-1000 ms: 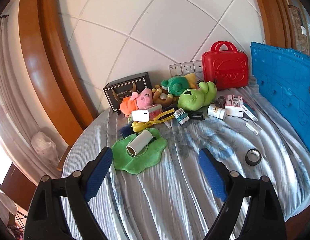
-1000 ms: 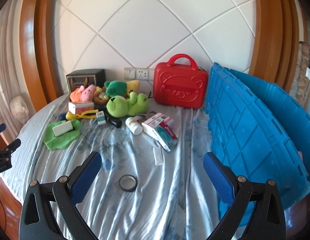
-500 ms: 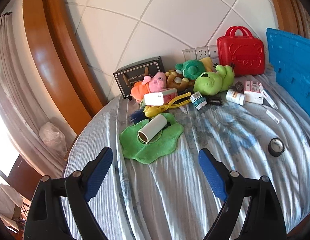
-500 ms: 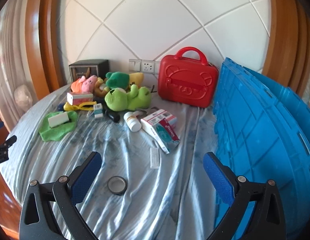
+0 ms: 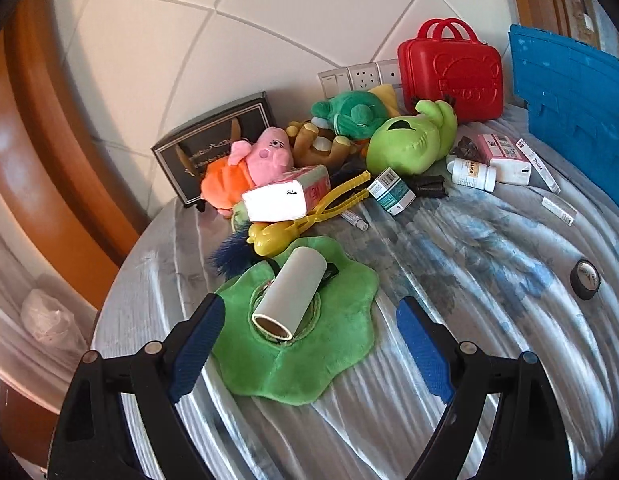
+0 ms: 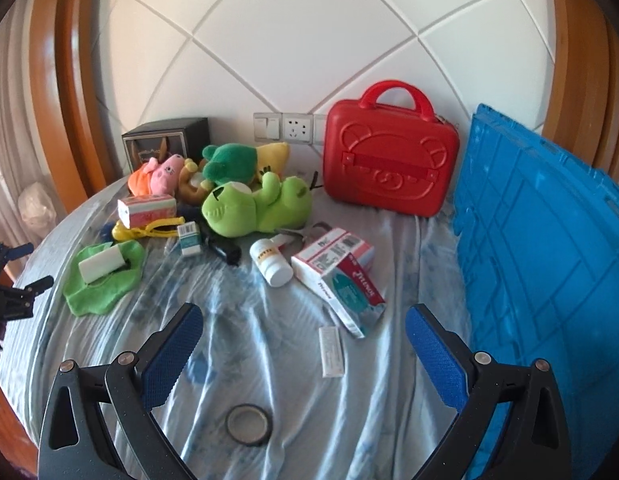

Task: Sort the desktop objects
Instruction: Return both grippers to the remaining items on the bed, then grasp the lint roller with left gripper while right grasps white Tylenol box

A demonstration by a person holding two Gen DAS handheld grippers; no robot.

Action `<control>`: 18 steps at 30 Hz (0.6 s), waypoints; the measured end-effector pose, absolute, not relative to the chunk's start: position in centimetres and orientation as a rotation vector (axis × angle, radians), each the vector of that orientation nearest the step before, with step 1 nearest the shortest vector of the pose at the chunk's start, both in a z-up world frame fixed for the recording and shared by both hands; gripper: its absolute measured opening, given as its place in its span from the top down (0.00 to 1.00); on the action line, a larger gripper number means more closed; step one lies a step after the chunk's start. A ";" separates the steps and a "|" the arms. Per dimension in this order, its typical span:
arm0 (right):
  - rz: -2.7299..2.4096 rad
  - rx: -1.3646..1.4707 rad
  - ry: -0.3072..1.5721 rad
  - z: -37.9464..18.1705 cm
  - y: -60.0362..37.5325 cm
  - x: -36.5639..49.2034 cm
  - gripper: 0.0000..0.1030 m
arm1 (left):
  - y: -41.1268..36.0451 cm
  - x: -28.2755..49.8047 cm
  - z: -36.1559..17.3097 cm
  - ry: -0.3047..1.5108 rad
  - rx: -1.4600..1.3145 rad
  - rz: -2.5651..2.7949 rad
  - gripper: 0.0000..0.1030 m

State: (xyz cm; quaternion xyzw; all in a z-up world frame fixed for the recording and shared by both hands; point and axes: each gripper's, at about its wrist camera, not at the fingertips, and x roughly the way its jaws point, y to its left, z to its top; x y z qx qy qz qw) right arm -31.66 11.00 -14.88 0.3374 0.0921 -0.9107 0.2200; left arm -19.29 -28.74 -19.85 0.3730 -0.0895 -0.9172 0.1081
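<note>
The blue crate [image 6: 541, 240] stands at my right, the red case [image 6: 389, 168] by the wall. My left claw [image 5: 309, 332], spread wide, hovers over the roll [image 5: 293, 294] on its green cloth [image 5: 341, 344]. My right claw [image 6: 301, 340], also wide, holds nothing above the tape ring [image 6: 248, 424], possibly black.

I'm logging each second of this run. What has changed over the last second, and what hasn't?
The left gripper has closed in on the white roll on the green cloth, jaws still open. The right gripper has advanced over the black tape ring, also open. Nothing was grasped or released; the objects lie where they were.
</note>
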 end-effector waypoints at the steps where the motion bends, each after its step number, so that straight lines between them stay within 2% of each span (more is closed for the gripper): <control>1: -2.517 0.947 0.249 -15.2 10.8 -32.2 0.00 | -29.6 -20.2 -20.5 -0.270 1.128 -2.715 0.14; 8: -2.519 1.055 0.308 -17.7 8.6 -35.6 0.00 | -34.7 -26.4 -25.7 -0.270 1.327 -2.751 0.16; 14: -2.503 1.148 0.291 -20.4 8.2 -38.8 0.00 | -36.1 -28.4 -28.6 -0.269 1.391 -2.750 0.17; 16: -2.491 1.153 0.336 -21.3 7.9 -39.8 0.00 | -36.3 -28.6 -29.3 -0.248 1.418 -2.756 0.21; 18: -2.469 1.154 0.384 -22.3 7.6 -41.0 0.00 | -36.5 -28.7 -29.9 -0.204 1.457 -2.767 0.37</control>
